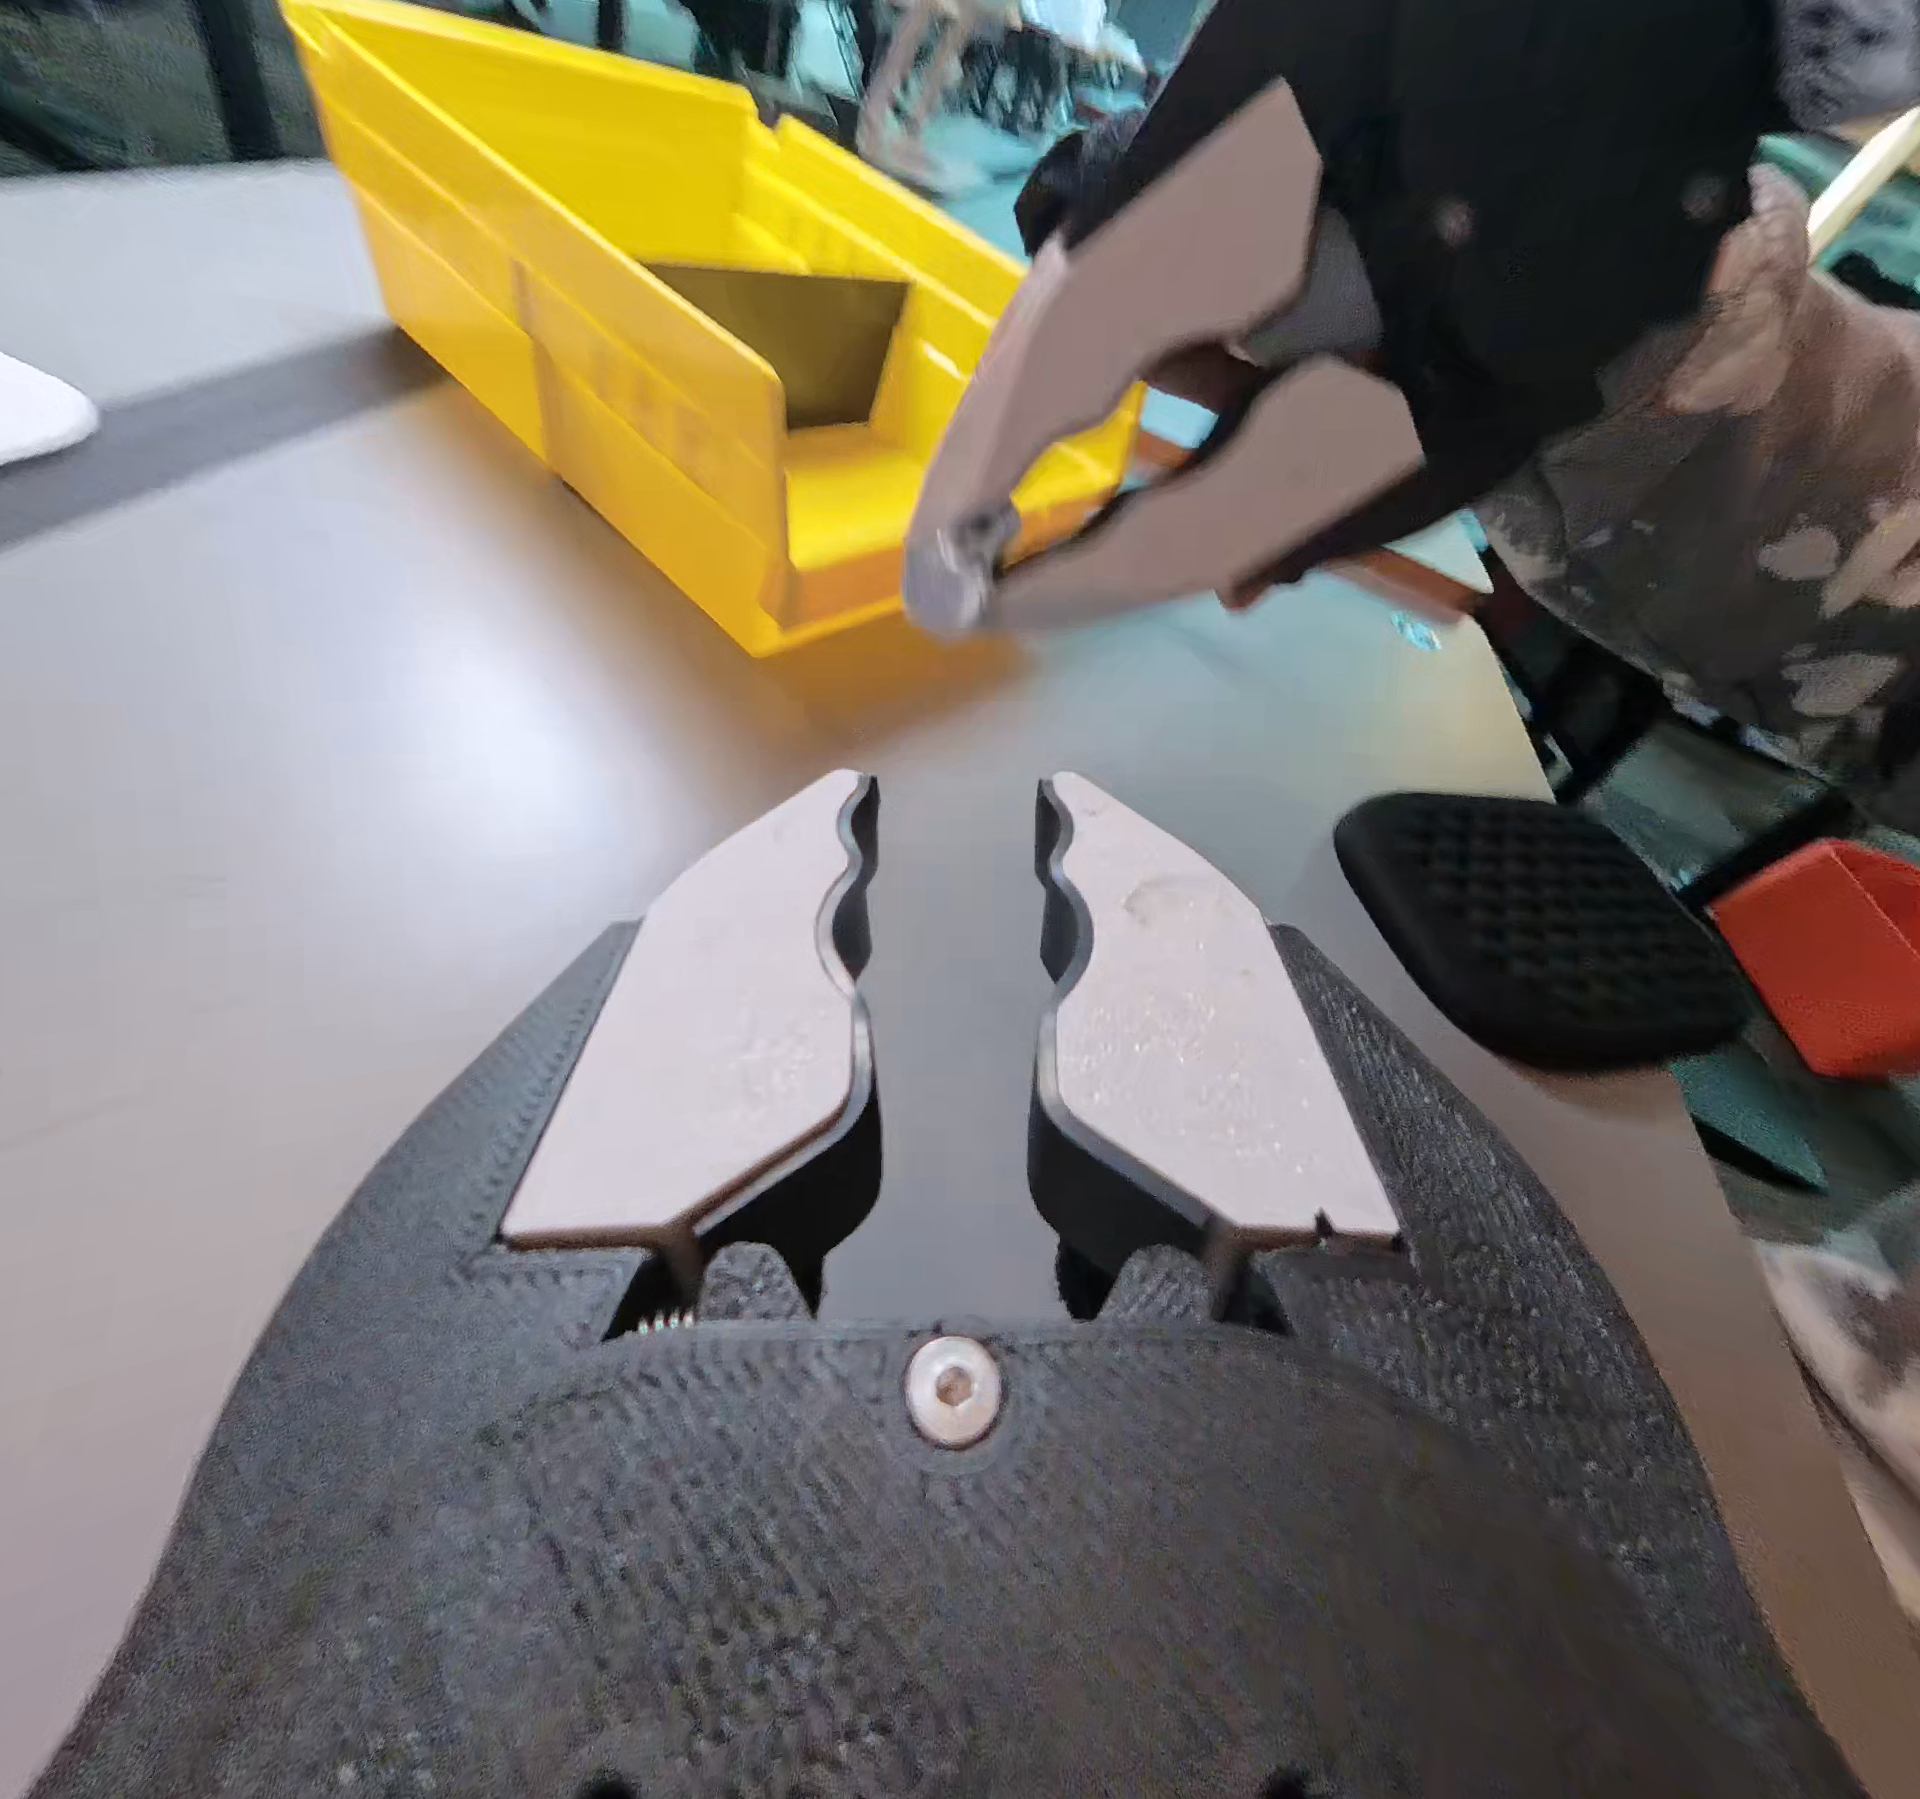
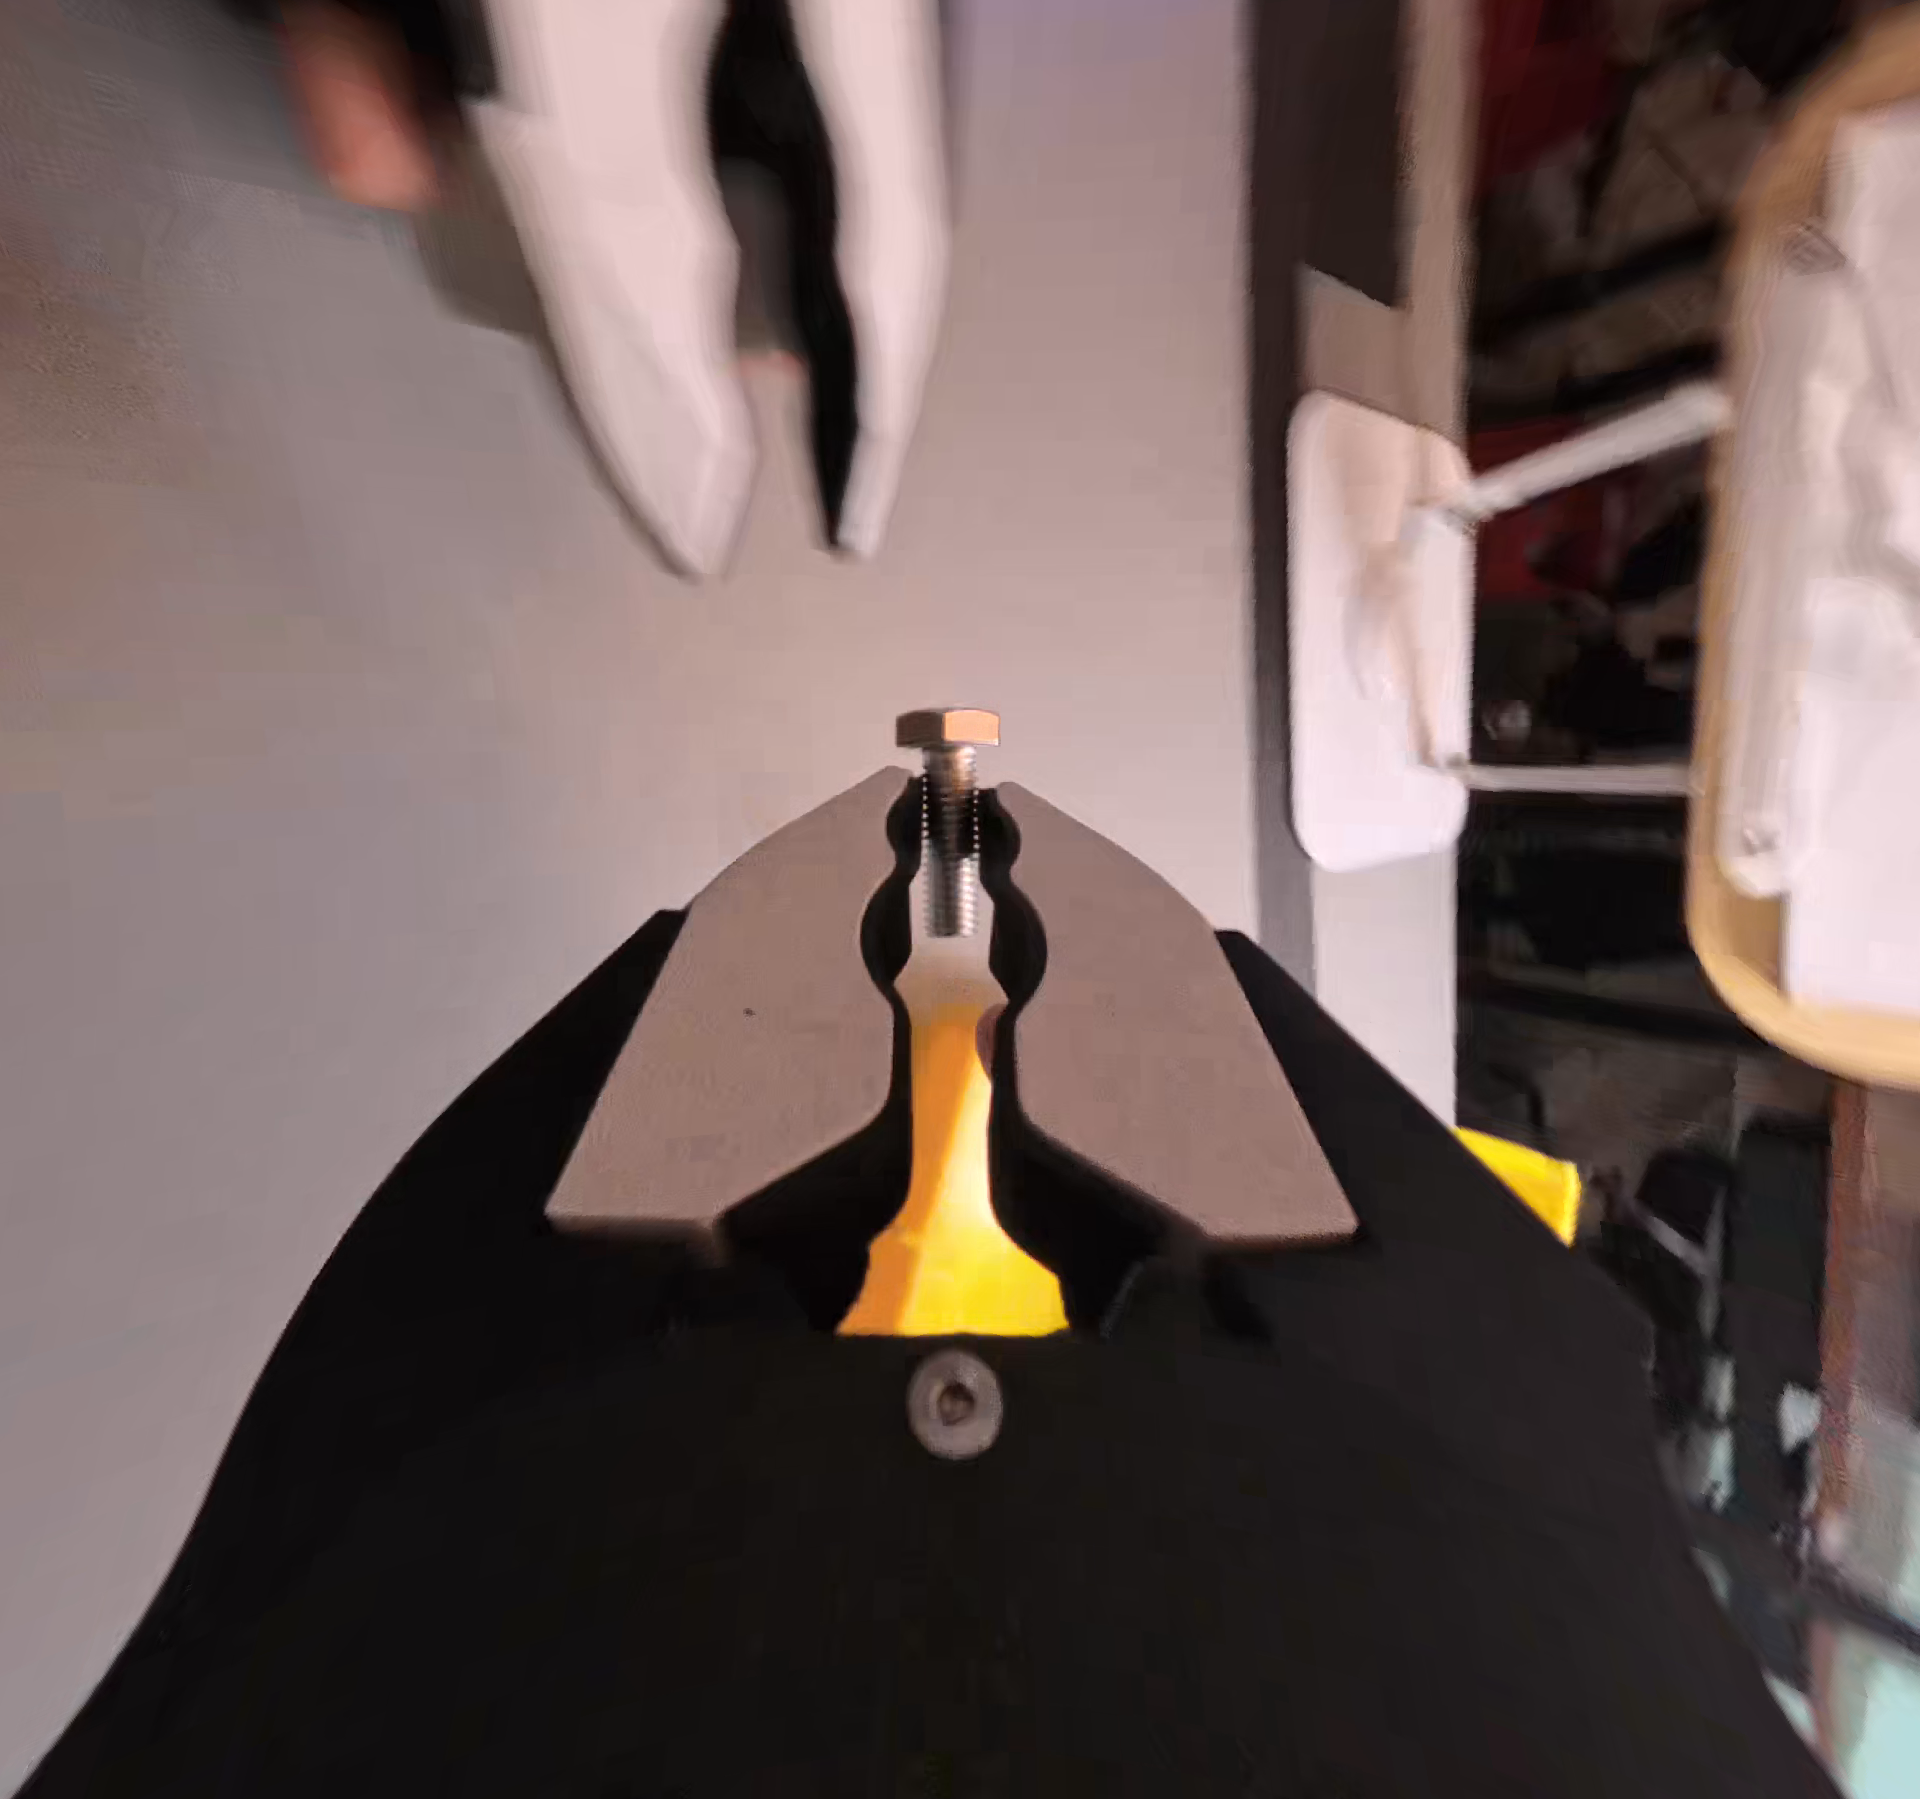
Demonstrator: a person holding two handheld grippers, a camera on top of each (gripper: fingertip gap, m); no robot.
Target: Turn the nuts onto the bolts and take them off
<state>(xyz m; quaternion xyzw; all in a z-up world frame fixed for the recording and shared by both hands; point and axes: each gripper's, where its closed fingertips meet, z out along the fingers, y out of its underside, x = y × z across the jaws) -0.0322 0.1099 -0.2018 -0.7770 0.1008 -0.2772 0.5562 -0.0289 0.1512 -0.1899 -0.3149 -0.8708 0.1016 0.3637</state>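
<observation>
My right gripper (image 2: 951, 783) is shut on the threaded shank of a steel bolt (image 2: 948, 845). The bolt's hex head sticks out just past the fingertips. In the left wrist view the right gripper (image 1: 971, 560) hangs above the grey table (image 1: 312, 814) in front of the yellow bin (image 1: 582, 315), with the bolt head (image 1: 943, 591) at its tips. My left gripper (image 1: 956, 799) is open and empty, low over the table, pointing toward the bolt. It also shows in the right wrist view (image 2: 779, 554), facing the bolt head with a gap between them. No nut is in view.
A black mesh pad (image 1: 1538, 928) and an orange-red block (image 1: 1829, 960) sit at the table's right edge. A white object (image 1: 31, 409) lies at the far left. A person's patterned sleeve (image 1: 1766, 523) holds the right gripper. White fittings (image 2: 1371, 637) lie beyond the table edge. The left gripper's tips are roughly 5 centimetres from the right gripper's. Left tips and right tips are each some 30 centimetres from the white object (image 1: 31, 409). The right camera catches it too, in the right wrist view (image 2: 1317, 834).
</observation>
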